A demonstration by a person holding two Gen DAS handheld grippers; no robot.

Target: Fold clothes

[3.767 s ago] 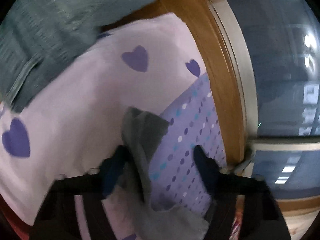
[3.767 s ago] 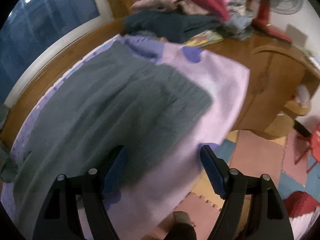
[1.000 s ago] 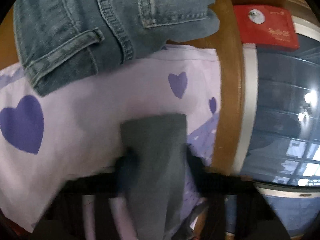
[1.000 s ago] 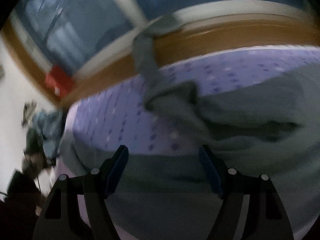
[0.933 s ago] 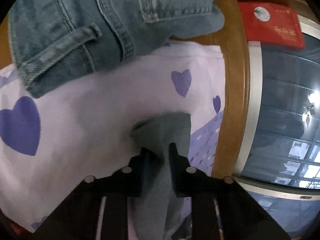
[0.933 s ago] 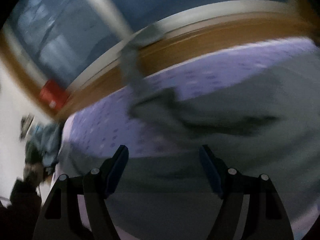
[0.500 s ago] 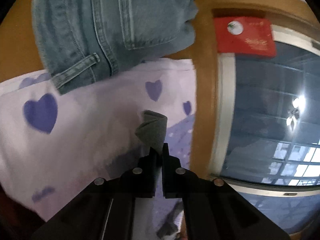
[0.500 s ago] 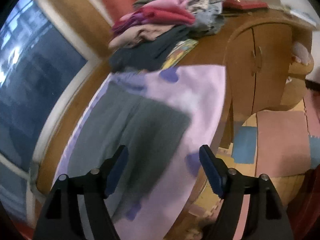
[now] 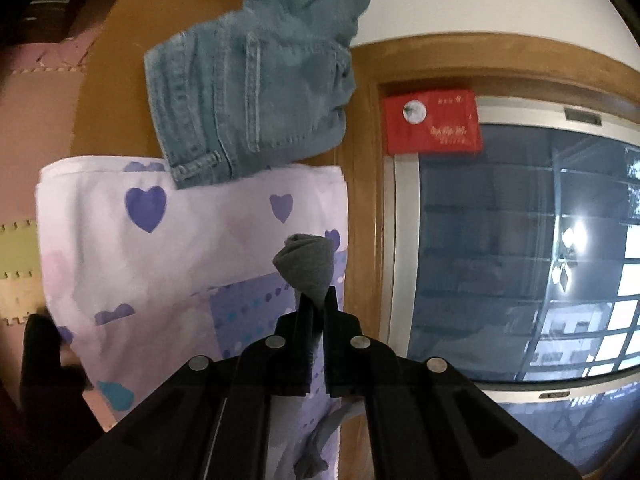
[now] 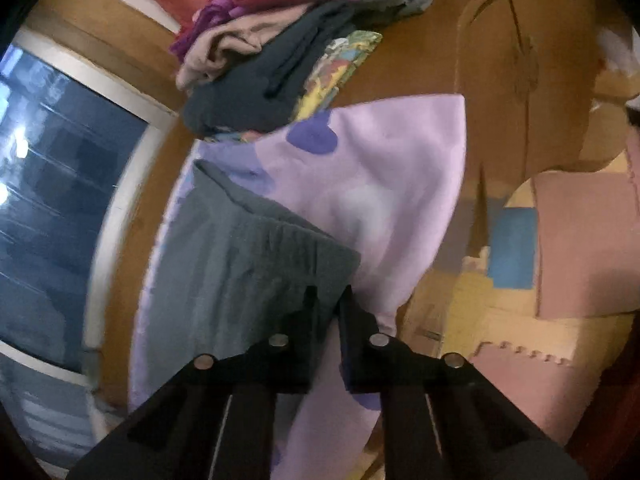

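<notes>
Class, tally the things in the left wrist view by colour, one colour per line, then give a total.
Blue: 1, denim jeans
Grey: 1, grey garment in the tongs
Lilac: 1, heart-print sheet
Red: 1, red packet
Total: 4

The room is dim, bright lamps shine back from the dark window (image 9: 520, 248), both round pictures bend at their black edges, and the right one looks smeary.

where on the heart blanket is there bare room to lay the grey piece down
Bare: the pink stretch of the heart blanket between the grey garment and the table edge. Crowded: the clothes pile at one end, the jeans overlapping the other.
</notes>
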